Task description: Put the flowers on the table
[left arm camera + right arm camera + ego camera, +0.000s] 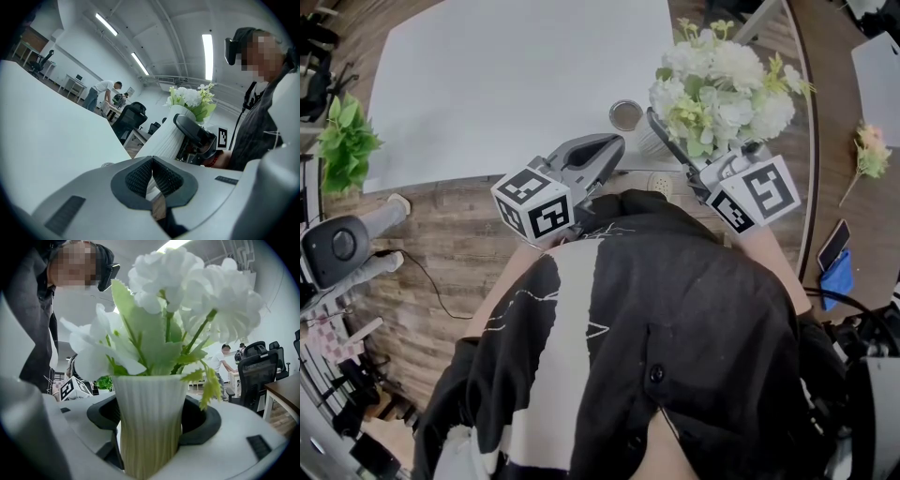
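One grip only, and on the right: clamped the tall ribbed white vase (149,394) across its lower body between the dark pads of the right gripper (152,427), jaws spread just to the vase's width and pressed on both of its sides. Stood upright in that hold, long axis vertical, with the bunch of white artificial flowers and pale green leaves (722,89) spilling over the rim above. Hung by the near right corner of the white rectangular table (516,84), about level with its near edge; could not tell whether the base touched anything.

Left the broad tabletop ahead and to the left of the vase, so judged the coming move as a short carry forward and leftward, then a straight lowering with the axis vertical. Judged the load top-heavy and apt to tip if tilted.

Shut the left gripper (151,176) fully, ribbed pads together on nothing, just beside the vase at the same near edge.

Noted a small round grey metal tin (625,115) on the table close to the near edge, just ahead of both grippers: likeliest to be knocked. Noted also a leafy green plant (342,141) beyond the left edge and a pink flower sprig (870,150) well apart to the right; neither in the way.
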### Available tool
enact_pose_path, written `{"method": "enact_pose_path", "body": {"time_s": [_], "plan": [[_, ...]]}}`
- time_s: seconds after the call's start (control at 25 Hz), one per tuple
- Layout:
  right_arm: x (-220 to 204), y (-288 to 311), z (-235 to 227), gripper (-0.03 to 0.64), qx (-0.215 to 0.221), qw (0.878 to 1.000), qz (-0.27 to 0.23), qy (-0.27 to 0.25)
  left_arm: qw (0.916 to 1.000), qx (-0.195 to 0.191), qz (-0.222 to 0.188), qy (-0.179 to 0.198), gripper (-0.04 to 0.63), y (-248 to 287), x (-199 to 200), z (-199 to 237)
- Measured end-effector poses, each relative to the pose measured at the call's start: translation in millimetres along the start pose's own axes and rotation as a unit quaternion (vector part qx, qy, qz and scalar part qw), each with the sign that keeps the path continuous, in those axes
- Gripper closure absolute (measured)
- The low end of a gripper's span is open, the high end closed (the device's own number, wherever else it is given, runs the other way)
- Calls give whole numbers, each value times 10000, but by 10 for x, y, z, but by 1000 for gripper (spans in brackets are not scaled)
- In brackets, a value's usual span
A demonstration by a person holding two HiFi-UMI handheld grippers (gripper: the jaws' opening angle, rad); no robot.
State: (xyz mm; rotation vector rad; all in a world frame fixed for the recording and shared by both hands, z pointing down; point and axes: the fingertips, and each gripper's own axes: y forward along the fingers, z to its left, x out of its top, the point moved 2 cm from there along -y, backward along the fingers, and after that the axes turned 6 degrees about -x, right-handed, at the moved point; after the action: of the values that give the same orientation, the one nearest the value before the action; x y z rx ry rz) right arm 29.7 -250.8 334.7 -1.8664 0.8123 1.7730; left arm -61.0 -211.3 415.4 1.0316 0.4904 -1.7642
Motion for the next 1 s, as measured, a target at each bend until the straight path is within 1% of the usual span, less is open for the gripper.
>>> {"method": "enact_pose_path", "body": {"time_s": [0.28,1.0], "plan": [[-29,2,83,276,80,9999,35,-120,10000,20,2,-44,580,-20,-63,-7],[-44,-33,94,276,69,9998,29,-188,9999,115,98,-59,580,-38,-104,-64]]}}
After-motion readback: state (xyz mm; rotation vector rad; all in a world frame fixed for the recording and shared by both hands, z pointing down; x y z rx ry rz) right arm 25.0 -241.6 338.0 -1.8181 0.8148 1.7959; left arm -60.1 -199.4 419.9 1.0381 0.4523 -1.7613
